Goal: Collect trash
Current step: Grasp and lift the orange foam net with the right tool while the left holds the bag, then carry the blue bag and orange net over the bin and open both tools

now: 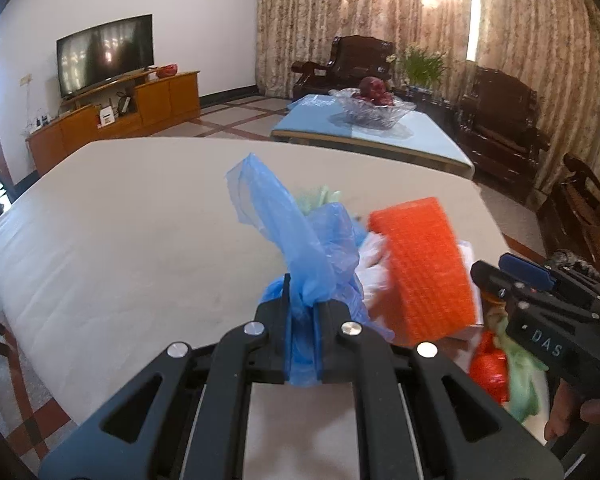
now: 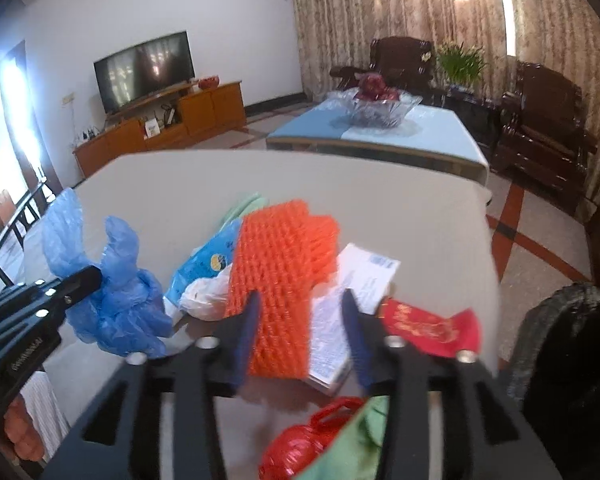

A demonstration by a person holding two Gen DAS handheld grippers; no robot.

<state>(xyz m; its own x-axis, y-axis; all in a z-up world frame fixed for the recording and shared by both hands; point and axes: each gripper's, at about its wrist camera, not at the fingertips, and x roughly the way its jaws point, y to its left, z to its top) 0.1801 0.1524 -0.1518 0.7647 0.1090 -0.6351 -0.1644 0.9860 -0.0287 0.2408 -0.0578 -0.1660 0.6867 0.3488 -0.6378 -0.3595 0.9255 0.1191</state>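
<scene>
Read "DAS" in pale letters on the right gripper body; paper sheet print too blurred.

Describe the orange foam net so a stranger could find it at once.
On the beige table, look in the trash pile beside the blue bag. The foam net lies across the papers, the only bright orange, honeycomb-textured piece there.

The bench carries one blue plastic bag, one orange foam net, one red envelope and two paper sheets.
</scene>
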